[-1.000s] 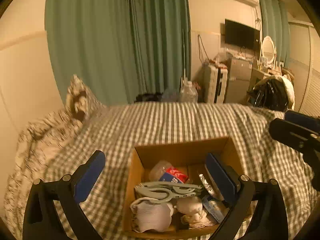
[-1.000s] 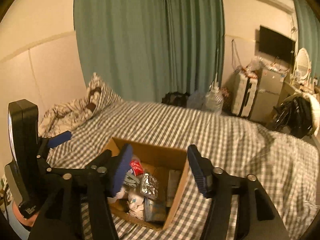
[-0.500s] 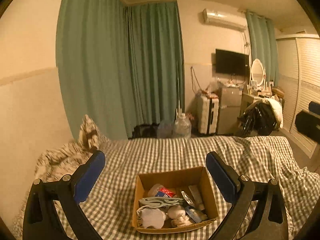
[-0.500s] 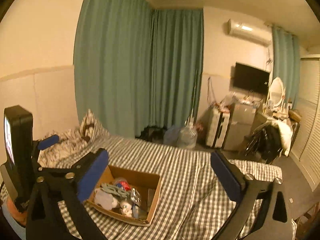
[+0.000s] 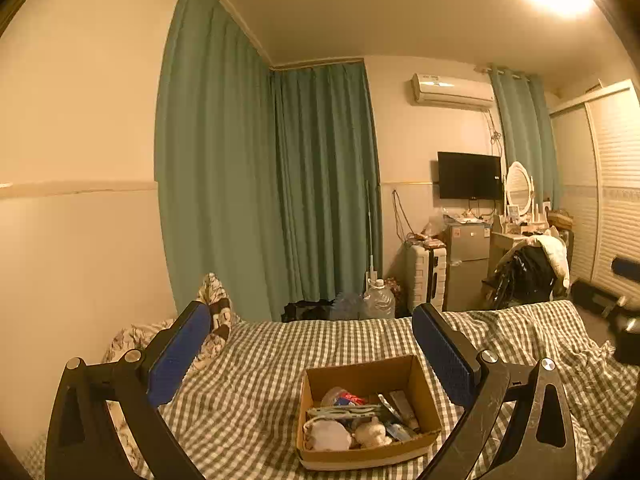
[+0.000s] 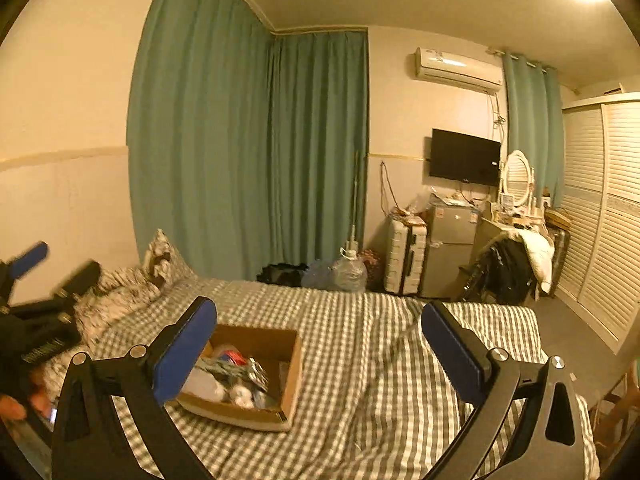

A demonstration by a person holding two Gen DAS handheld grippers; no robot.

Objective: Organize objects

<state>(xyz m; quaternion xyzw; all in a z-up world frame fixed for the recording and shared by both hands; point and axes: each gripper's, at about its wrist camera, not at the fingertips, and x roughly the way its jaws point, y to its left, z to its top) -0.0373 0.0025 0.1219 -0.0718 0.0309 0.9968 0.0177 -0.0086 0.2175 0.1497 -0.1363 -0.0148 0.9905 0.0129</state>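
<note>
An open cardboard box [image 5: 424, 376] sits on the checked bed [image 5: 280, 360]. It holds a grey hanger [image 5: 344, 411], a white mask [image 5: 326, 436], a red-labelled bottle [image 5: 346, 399] and several small items. My left gripper [image 5: 312, 356] is open and empty, held well above and behind the box. My right gripper [image 6: 320, 344] is open and empty, raised over the bed with the box [image 6: 294, 364] by its left finger. The left gripper also shows blurred at the left edge of the right wrist view [image 6: 36, 300].
A patterned pillow [image 5: 218, 316] lies at the bed's head by green curtains [image 5: 280, 184]. Past the bed stand a water jug [image 5: 378, 302], a white suitcase [image 5: 426, 276], a small fridge [image 5: 468, 264], a chair with clothes [image 5: 528, 272] and a louvred wardrobe [image 6: 600, 208].
Both grippers have pulled up and back from the box, which now looks smaller and farther. The right gripper's jaws have opened wider. The box's contents look the same.
</note>
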